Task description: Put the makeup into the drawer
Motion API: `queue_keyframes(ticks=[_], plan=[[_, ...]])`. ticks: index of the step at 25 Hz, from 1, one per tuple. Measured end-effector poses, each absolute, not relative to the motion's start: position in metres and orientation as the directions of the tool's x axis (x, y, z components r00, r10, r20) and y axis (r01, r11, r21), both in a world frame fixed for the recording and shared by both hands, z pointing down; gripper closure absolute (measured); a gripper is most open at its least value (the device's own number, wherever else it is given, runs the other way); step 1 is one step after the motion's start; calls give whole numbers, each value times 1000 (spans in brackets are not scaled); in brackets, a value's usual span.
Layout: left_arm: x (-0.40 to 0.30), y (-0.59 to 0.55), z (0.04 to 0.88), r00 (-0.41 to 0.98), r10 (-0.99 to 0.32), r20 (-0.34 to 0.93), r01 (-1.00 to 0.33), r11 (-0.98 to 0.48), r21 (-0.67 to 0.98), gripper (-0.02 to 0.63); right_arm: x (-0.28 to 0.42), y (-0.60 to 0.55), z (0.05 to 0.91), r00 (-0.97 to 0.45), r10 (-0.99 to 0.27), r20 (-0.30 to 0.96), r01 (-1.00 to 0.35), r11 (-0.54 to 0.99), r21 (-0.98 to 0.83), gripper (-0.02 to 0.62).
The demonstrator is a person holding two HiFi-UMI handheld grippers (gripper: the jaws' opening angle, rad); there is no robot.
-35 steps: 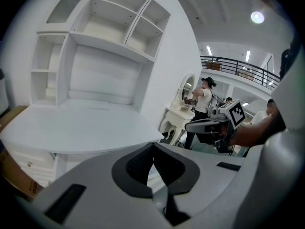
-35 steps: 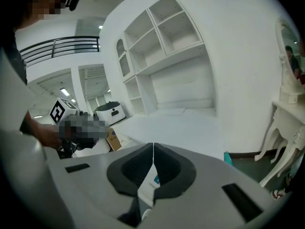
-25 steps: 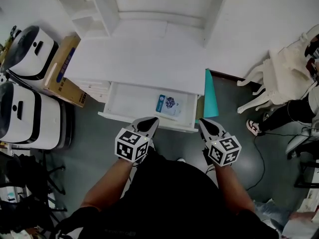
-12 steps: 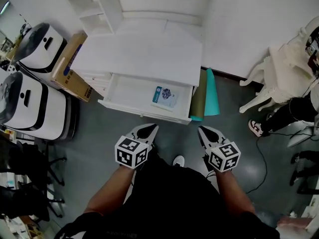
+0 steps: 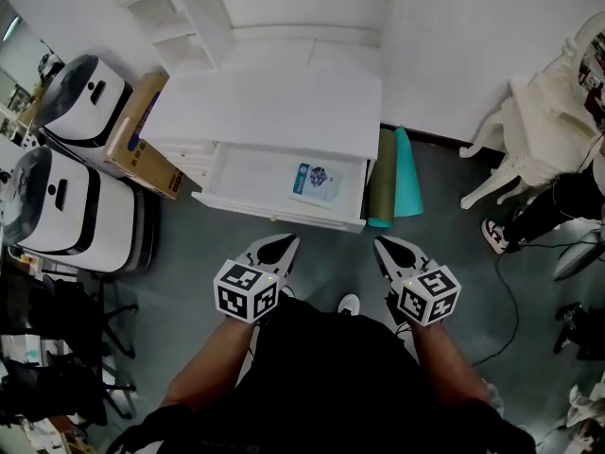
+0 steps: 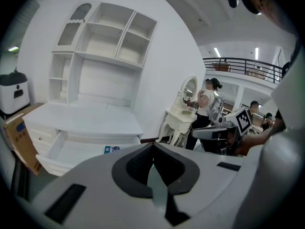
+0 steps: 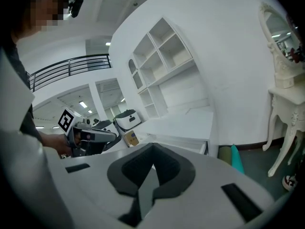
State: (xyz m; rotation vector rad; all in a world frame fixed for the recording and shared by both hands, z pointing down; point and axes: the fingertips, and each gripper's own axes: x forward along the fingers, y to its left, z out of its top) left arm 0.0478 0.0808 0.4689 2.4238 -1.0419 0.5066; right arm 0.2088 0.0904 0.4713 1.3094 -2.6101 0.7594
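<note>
A blue-and-white makeup packet point(image 5: 314, 182) lies flat in the open white drawer point(image 5: 248, 174) under the desk top point(image 5: 274, 102). In the left gripper view the packet point(image 6: 112, 150) shows just over my jaws. My left gripper point(image 5: 282, 245) and right gripper point(image 5: 385, 246) hang side by side over the grey floor, a short way in front of the drawer and apart from it. Both are shut with nothing between the jaws. In their own views the left gripper point(image 6: 152, 146) and right gripper point(image 7: 152, 149) have their pads meeting at the tips.
Two white machines point(image 5: 68, 214) and a cardboard box point(image 5: 142, 138) stand left of the desk. Rolled teal and olive mats point(image 5: 405, 172) lean at its right. White ornate furniture point(image 5: 531, 130) and a person's legs are at the far right. A shelf unit point(image 5: 189, 8) tops the desk.
Both grippers have drawn back from the drawer's front edge towards the person. The packet stays in the drawer, which stays open.
</note>
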Motion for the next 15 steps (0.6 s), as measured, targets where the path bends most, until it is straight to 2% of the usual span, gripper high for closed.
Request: queue_keyframes(ticks=[15], plan=[[20, 66, 466, 708, -496, 503, -670, -696, 256, 595, 164, 84, 475, -550, -758, 350, -826, 432, -363, 569]])
